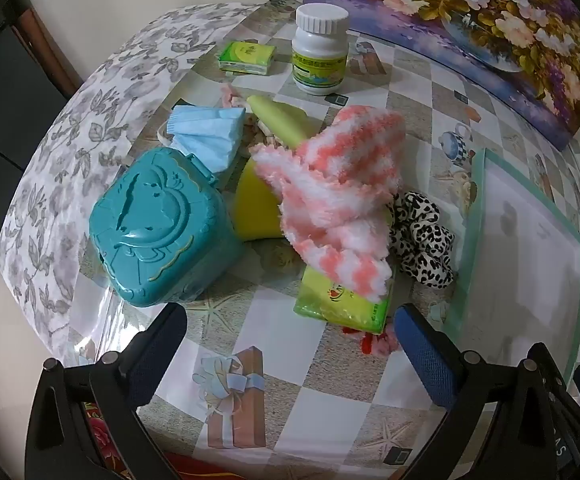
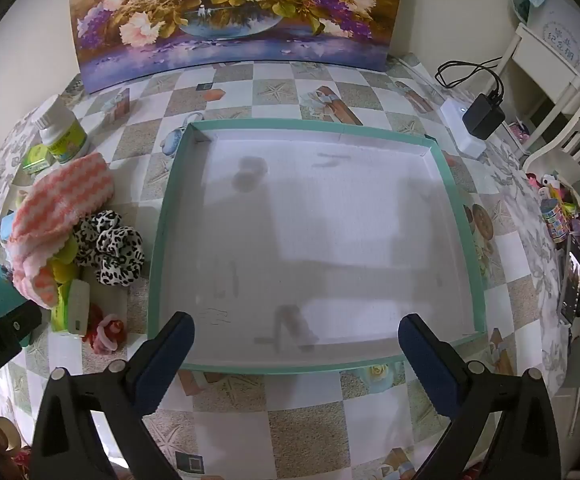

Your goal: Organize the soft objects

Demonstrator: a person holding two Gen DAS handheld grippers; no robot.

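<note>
A pink-and-white fuzzy cloth (image 1: pixel 329 184) lies draped over a yellow sponge (image 1: pixel 256 208) and a green tissue pack (image 1: pixel 341 304). A leopard-print scrunchie (image 1: pixel 421 236) sits to its right, a blue face mask (image 1: pixel 206 132) behind it. My left gripper (image 1: pixel 290 320) is open and empty just in front of the pile. A shallow white tray with a teal rim (image 2: pixel 170 208) holds nothing. My right gripper (image 2: pixel 295 328) is open and empty over the tray's near edge. The cloth (image 2: pixel 62 200) and scrunchie (image 2: pixel 108 246) also show left of the tray.
A teal plastic box (image 1: pixel 158 232) stands left of the pile. A white pill bottle (image 1: pixel 319 48) and a second green tissue pack (image 1: pixel 246 58) stand behind. A flower painting (image 2: pixel 234 8) leans on the wall. A charger (image 2: pixel 481 116) and white chair (image 2: pixel 561 92) are at the right.
</note>
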